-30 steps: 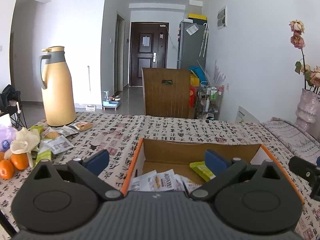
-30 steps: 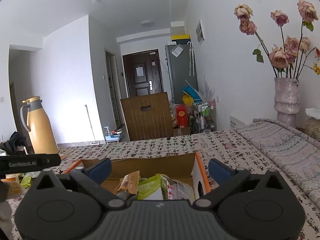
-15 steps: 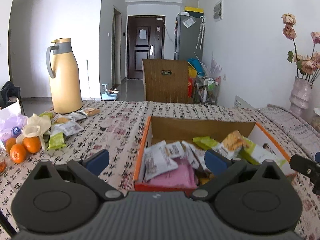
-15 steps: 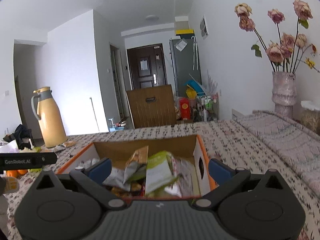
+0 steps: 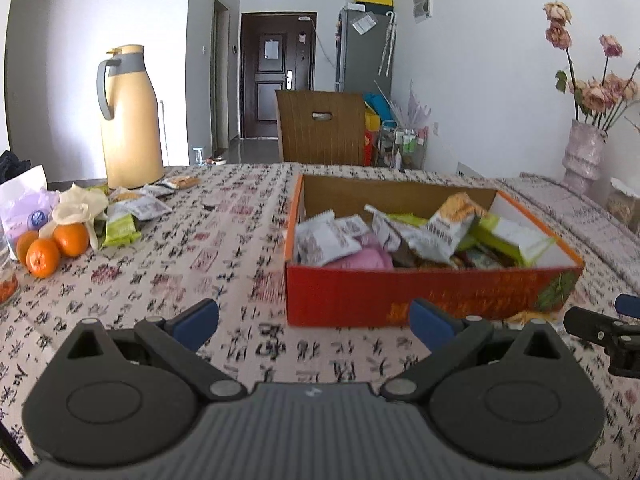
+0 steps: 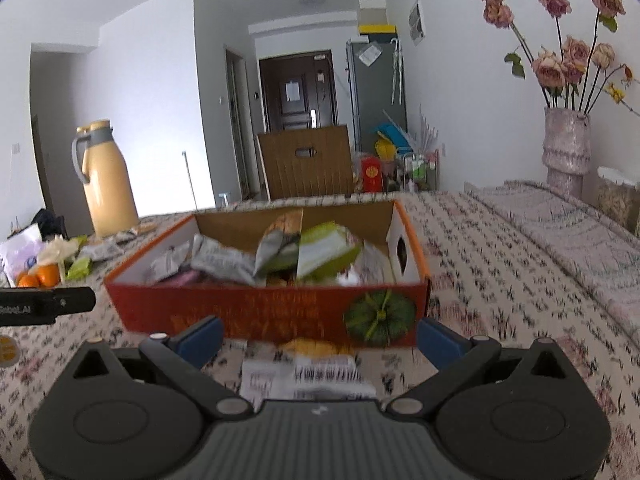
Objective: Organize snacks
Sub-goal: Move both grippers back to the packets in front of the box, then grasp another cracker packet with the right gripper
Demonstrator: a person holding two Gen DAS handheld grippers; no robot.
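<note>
With both my left claw (image 5: 314, 318) and right claw (image 6: 320, 338) spread empty short of the red snack box (image 6: 272, 314) on the desk (image 6: 500, 264), I feared nudging it while reaching the loose packet (image 6: 308, 372) lying against its front.

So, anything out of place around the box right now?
Yes. One snack packet lies on the tablecloth just in front of the red box, outside it, between the fingers of the open right tool. More loose packets sit by the oranges and the thermos. The left tool is open, empty.
</note>
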